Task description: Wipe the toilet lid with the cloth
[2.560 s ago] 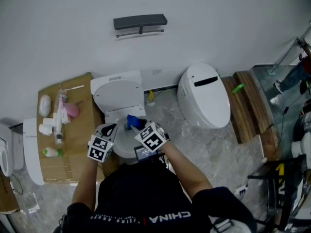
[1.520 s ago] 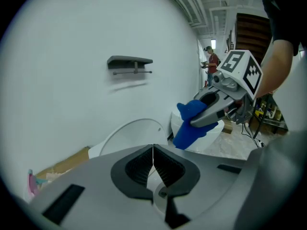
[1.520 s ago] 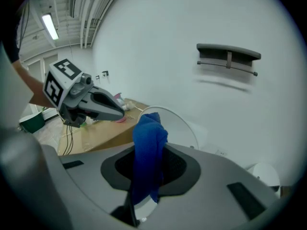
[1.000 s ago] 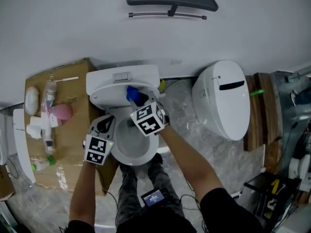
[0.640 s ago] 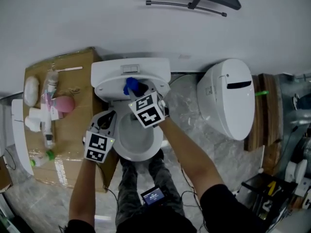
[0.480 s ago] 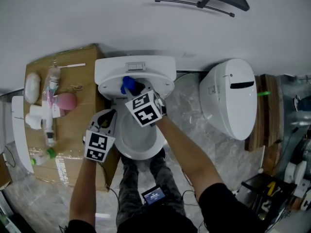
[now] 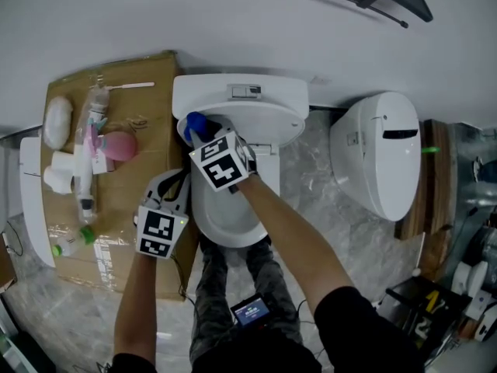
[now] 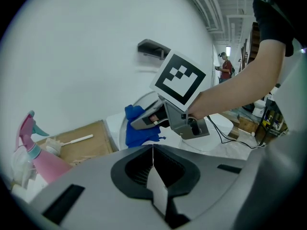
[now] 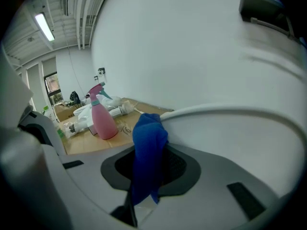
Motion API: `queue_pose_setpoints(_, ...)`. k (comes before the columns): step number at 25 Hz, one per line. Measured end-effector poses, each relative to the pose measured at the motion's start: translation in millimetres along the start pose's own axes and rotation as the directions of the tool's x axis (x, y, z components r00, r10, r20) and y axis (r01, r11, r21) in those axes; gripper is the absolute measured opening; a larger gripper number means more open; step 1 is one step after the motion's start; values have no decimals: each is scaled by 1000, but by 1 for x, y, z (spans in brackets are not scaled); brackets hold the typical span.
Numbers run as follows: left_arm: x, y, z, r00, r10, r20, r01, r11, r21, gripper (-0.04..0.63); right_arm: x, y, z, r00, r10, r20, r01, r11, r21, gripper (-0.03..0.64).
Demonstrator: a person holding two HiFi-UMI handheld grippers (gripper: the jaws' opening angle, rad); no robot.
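Item under inspection: the white plastic toilet lid [image 7: 264, 123] stands raised, leaning back against the cistern [image 7: 241, 90], inner face toward the person. Its broad axis runs left to right in the head view.

The crumpled blue cloth [image 9: 147, 152] sits at the lid's upper left edge and appears to bear against the rim there. In the right gripper view it hangs between the jaws with the curved white rim directly behind it.

Tool condition: the right gripper [image 8: 139, 123] is clamped on the cloth, a fold of fabric pinched in the jaws and the rest bunched ahead of them. The left gripper [image 8: 154, 166] has its jaws pressed together with nothing between them. It hangs beside the left rim of the white bowl [image 7: 225, 224], apart from the lid.

Governing relation: nearly all of the lid's face lies to the right of the cloth and below it. In my judgement the stroke must travel rightward along the broad axis. The right hand is the nearer hand and carries the cloth; the left is idle.

Surroundings: a brown cardboard sheet [image 7: 116, 169] lies left of the toilet, bearing a pink spray bottle [image 9: 103, 116] and other toiletries. A second white toilet [image 7: 384, 154] stands at right, lid closed.
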State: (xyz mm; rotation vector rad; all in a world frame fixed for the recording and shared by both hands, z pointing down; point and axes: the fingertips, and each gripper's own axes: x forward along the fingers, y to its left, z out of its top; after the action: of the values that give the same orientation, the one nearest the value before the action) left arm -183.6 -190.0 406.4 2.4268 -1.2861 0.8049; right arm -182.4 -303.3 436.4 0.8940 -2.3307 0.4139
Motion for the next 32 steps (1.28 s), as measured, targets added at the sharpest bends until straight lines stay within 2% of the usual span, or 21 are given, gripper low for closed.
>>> queue_pose_setpoints(4, -1, -1, -7, 999, -18, 31, 17, 1000, 6, 12, 15, 13, -9, 1000, 6, 0, -6, 1000, 8, 91)
queue_pose_setpoints(9, 20, -3, -21, 998, -24, 63, 22, 999, 37, 12, 22, 14, -8, 996, 11, 85, -16, 998, 53, 91)
queue_pose_setpoints(13, 34, -5, -39, 997, -12, 73, 11, 1000, 12, 12, 22, 14, -12, 988, 21, 153, -35, 995, 89, 91)
queue_pose_setpoints(16, 42, -9, -55, 998, -3, 67, 3, 1000, 7, 12, 26, 10, -29, 989, 17, 147, -32, 994, 101, 91)
queue_pose_setpoints(22, 58, -21, -67, 998, 4, 64, -9, 998, 65, 12, 20, -22, -64, 989, -13, 144, -7, 991, 134, 91)
queue_pose_setpoints(26, 72, -33, -62, 998, 3, 67, -9, 996, 86, 12, 4, -45, -78, 987, -49, 156, 34, 995, 95, 91)
queue_pose_setpoints(32, 99, -61, -49, 997, -14, 78, 10, 999, 48, 12, -31, -92, -102, 981, -97, 170, 75, 988, 134, 91)
